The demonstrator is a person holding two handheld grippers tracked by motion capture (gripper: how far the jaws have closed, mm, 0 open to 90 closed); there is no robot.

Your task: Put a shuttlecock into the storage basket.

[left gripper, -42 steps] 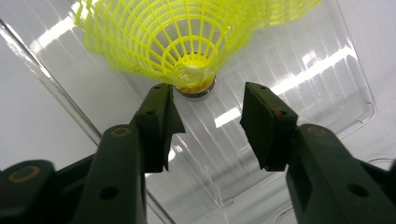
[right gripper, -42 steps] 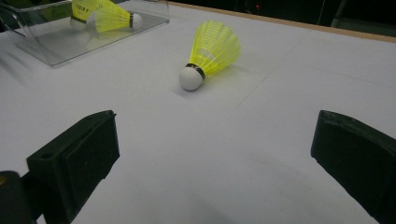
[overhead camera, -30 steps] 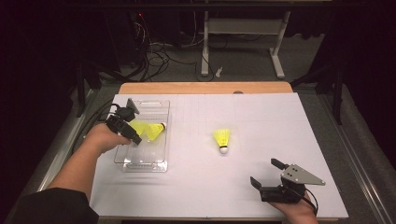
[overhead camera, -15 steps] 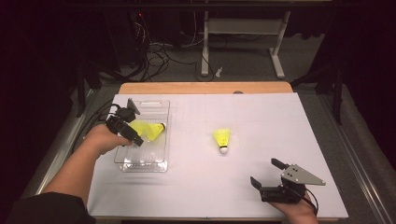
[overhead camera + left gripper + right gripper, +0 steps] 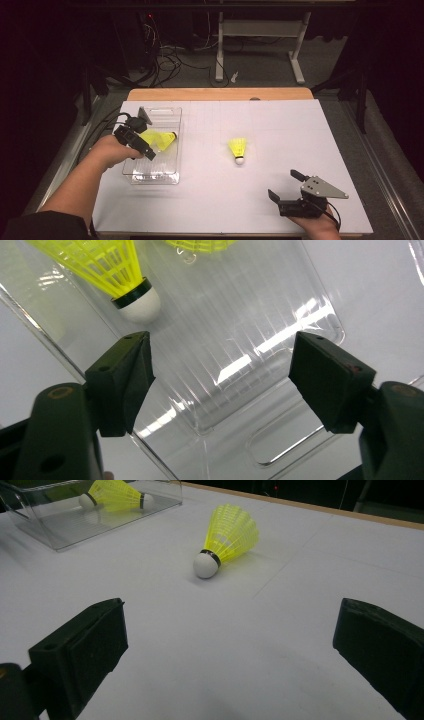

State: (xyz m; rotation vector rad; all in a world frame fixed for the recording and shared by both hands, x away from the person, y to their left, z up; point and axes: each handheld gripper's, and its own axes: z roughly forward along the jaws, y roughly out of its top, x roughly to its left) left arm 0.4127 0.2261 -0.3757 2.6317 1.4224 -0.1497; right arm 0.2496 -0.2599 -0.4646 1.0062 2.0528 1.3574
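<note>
A clear plastic box (image 5: 150, 179) stands at the table's left, and two yellow shuttlecocks (image 5: 161, 139) lie in it. My left gripper (image 5: 147, 139) hovers over the box, pointing down into it. Its jaws have just been opening, and my left gripper (image 5: 220, 375) is open with nothing between them. One shuttlecock's white cork (image 5: 142, 305) lies just beyond the left jaw on the box floor (image 5: 240, 340). A third shuttlecock (image 5: 238, 149) lies on its side mid-table. Near the front right edge my right gripper (image 5: 284, 184) rests open and empty. From my right gripper (image 5: 230, 645), that shuttlecock (image 5: 227, 540) lies ahead.
White paper (image 5: 280, 125) covers the wooden tabletop. In the right gripper view the box (image 5: 65, 532) stands at the far left with a shuttlecock (image 5: 117, 495) inside. Cables (image 5: 100, 125) trail off the table's left side. Desk legs (image 5: 300, 55) stand on the floor beyond.
</note>
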